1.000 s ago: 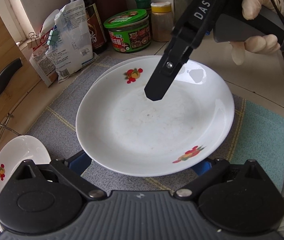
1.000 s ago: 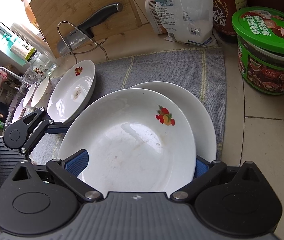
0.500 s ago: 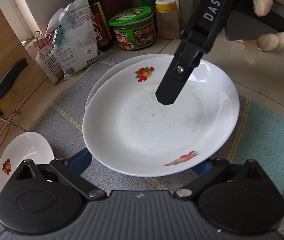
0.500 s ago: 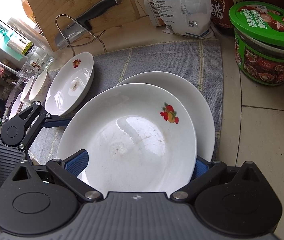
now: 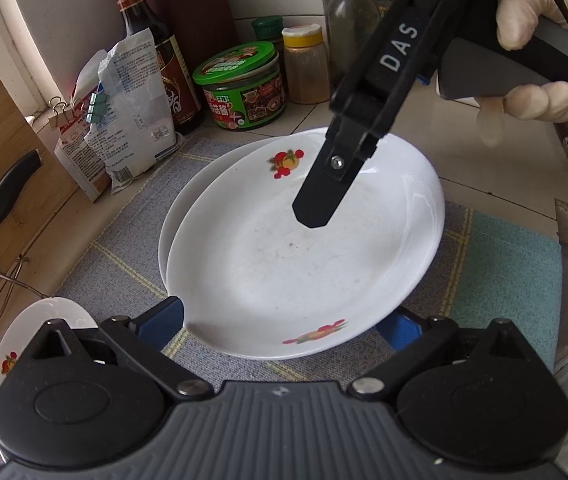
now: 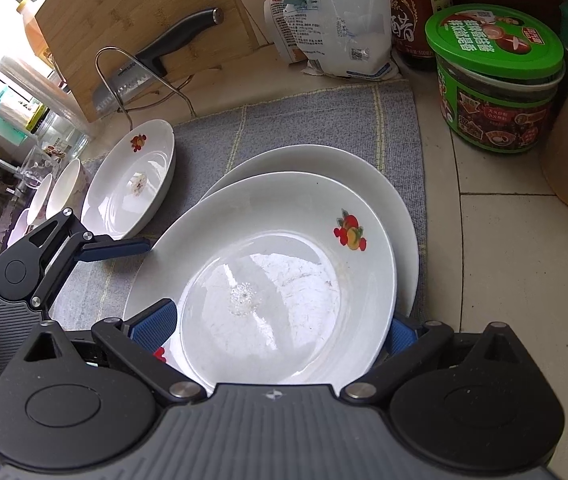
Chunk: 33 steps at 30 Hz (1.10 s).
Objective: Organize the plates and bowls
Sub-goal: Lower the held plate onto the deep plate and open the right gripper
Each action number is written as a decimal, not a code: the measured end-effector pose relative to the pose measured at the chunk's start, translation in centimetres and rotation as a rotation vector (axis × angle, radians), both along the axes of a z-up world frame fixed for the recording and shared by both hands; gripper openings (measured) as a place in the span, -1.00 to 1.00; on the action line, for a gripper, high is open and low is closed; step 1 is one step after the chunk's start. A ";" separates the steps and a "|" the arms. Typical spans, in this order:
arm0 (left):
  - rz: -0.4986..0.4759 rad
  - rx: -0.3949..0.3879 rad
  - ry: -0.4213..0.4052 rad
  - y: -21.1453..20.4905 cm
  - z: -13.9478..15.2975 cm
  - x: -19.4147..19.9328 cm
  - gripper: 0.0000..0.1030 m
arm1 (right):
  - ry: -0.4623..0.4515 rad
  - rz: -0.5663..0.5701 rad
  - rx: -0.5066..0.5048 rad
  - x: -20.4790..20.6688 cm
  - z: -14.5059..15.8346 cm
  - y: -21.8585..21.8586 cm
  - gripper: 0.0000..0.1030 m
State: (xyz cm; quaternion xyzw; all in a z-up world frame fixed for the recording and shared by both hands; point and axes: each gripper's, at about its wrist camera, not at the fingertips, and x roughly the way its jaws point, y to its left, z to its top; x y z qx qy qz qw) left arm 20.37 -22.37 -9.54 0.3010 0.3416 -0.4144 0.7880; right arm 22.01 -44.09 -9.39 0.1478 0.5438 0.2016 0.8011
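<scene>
A white plate with fruit prints (image 5: 284, 272) (image 6: 284, 288) lies tilted and offset on a second white plate (image 5: 187, 208) (image 6: 324, 164) on the grey mat (image 6: 324, 120). My left gripper (image 5: 281, 320) is open, its blue fingers (image 5: 163, 316) spread at the plate's near rim. My right gripper (image 6: 275, 330) is open too, and the plate passes between its pads. In the left wrist view one of its black fingers (image 5: 320, 200) hangs over the plate's inside. A third printed plate (image 6: 131, 184) (image 5: 39, 320) sits to the side with small white bowls (image 6: 63, 184) beyond it.
A green-lidded jar (image 5: 243, 88) (image 6: 496, 80), spice bottles, a dark sauce bottle and a clipped bag (image 5: 131, 100) line the back. A knife (image 6: 155, 64) rests against a bamboo board (image 6: 143, 12). A gloved hand (image 5: 532, 92) holds the right gripper. A teal cloth (image 5: 504, 280) lies on the right.
The top plate has shifted sideways on the lower one, baring more of the lower plate's rim. The left gripper has drawn back a little; the right gripper has come closer over the plate.
</scene>
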 end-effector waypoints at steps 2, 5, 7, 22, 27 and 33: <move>-0.004 -0.010 0.000 0.1 0.0 0.1 0.95 | -0.006 -0.015 -0.018 -0.3 0.2 0.2 1.00; -0.002 -0.022 0.007 0.2 0.0 0.3 0.95 | -0.014 -0.022 -0.045 -0.6 0.4 0.6 1.00; 0.003 -0.024 0.014 0.3 -0.1 0.4 0.95 | -0.015 -0.031 -0.052 -0.7 0.5 0.7 1.00; 0.020 -0.059 0.030 0.7 0.4 0.5 0.95 | -0.034 -0.019 -0.152 -1.4 0.6 2.2 1.00; 0.032 -0.069 0.036 0.8 0.5 0.5 0.95 | -0.043 -0.006 -0.187 -1.6 0.6 2.6 1.00; 0.048 -0.085 0.041 1.0 0.7 0.4 0.95 | -0.049 -0.005 -0.201 -1.8 0.6 2.8 1.00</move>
